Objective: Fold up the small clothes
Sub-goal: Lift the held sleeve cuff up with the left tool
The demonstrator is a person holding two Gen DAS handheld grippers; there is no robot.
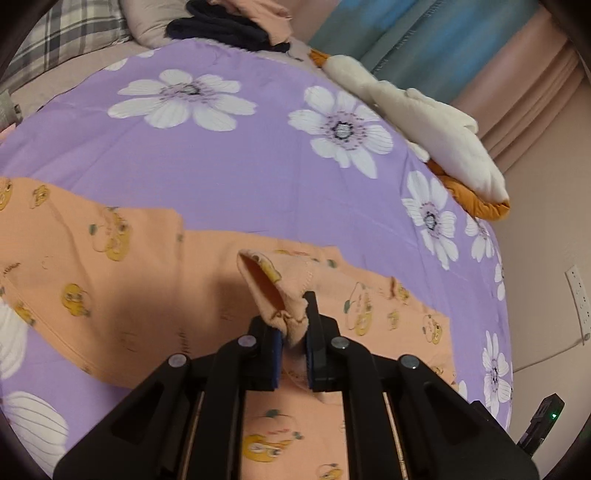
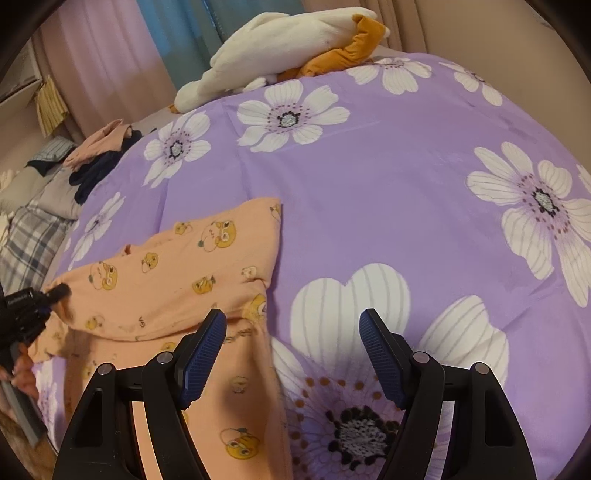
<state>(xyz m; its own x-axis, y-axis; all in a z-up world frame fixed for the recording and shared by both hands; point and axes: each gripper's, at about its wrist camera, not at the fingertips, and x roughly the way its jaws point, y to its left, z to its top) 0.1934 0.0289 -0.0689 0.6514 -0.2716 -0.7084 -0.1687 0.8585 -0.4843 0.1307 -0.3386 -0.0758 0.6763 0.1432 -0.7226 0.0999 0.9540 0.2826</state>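
My left gripper point(image 1: 293, 332) has its jaws pressed together on a bunched edge of the peach cotton garment printed with yellow cartoon ducks point(image 1: 122, 280), lifting that fold off the rest of the cloth. My right gripper point(image 2: 291, 332) holds its jaws spread wide with nothing between them, hovering over the purple bedspread with large white flowers point(image 2: 388, 177), its left finger over the garment's edge.

I see no containers. I count one peach garment, lying flat on the near part of the bedspread, and one white and orange plush toy point(image 2: 288, 44) at the far edge. One loose pile of dark navy and pink clothes point(image 1: 229, 26) sits beyond the spread beside a grey plaid pillow point(image 1: 70, 29).

Only the left wrist view shows the pinched fold and a white wall socket strip point(image 1: 578, 302). Only the right wrist view shows the left gripper from outside, at the garment's left edge.
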